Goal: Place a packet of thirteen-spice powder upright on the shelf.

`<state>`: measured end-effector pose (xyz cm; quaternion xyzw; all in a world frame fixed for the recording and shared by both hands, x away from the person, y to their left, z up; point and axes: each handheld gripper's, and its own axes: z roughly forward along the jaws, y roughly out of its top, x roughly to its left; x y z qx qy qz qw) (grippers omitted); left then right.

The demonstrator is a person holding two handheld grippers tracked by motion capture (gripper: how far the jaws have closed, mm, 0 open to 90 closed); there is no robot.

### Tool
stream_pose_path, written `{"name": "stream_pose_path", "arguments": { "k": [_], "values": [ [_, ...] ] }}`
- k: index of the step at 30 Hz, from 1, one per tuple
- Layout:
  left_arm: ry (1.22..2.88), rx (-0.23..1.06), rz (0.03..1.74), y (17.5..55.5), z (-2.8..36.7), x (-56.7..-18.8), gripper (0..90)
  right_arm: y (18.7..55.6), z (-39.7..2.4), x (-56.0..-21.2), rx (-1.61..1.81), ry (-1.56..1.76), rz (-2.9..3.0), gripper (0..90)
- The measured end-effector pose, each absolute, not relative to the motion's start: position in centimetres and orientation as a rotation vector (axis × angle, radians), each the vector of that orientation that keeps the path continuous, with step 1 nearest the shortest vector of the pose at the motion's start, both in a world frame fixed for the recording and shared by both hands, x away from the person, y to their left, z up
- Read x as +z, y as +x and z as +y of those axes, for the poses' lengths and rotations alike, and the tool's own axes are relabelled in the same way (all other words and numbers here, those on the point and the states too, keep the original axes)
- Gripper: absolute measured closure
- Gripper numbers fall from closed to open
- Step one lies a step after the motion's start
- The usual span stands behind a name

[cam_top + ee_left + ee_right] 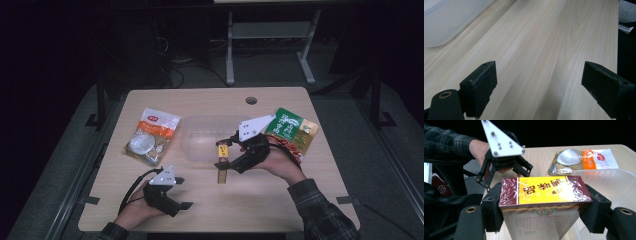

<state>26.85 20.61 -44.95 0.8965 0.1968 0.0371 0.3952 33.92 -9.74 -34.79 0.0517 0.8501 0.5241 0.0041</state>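
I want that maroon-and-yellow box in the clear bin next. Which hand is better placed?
Right. The right gripper already clamps the box beside the clear bin; the left gripper is open over bare table.

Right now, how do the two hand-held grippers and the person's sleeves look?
Each hand-held gripper, left and right, is black with a linkage frame and two blocky black jaws with worn pad edges. A pale grey three-cornered plate with small screws sits on top of each. A black cable trails from the left one. The sleeves are dark plaid.
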Motion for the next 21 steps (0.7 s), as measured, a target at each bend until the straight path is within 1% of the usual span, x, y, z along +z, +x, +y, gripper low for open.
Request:
{"name": "stream_pose_path", "arguments": {
  "k": [21],
  "values": [
    [2.275,0.09,0.489,27.0,20.6,-45.1,12.4,39.1,-10.2,-31.6,1.606,0.124,2.634,30.6]
  ]
}}
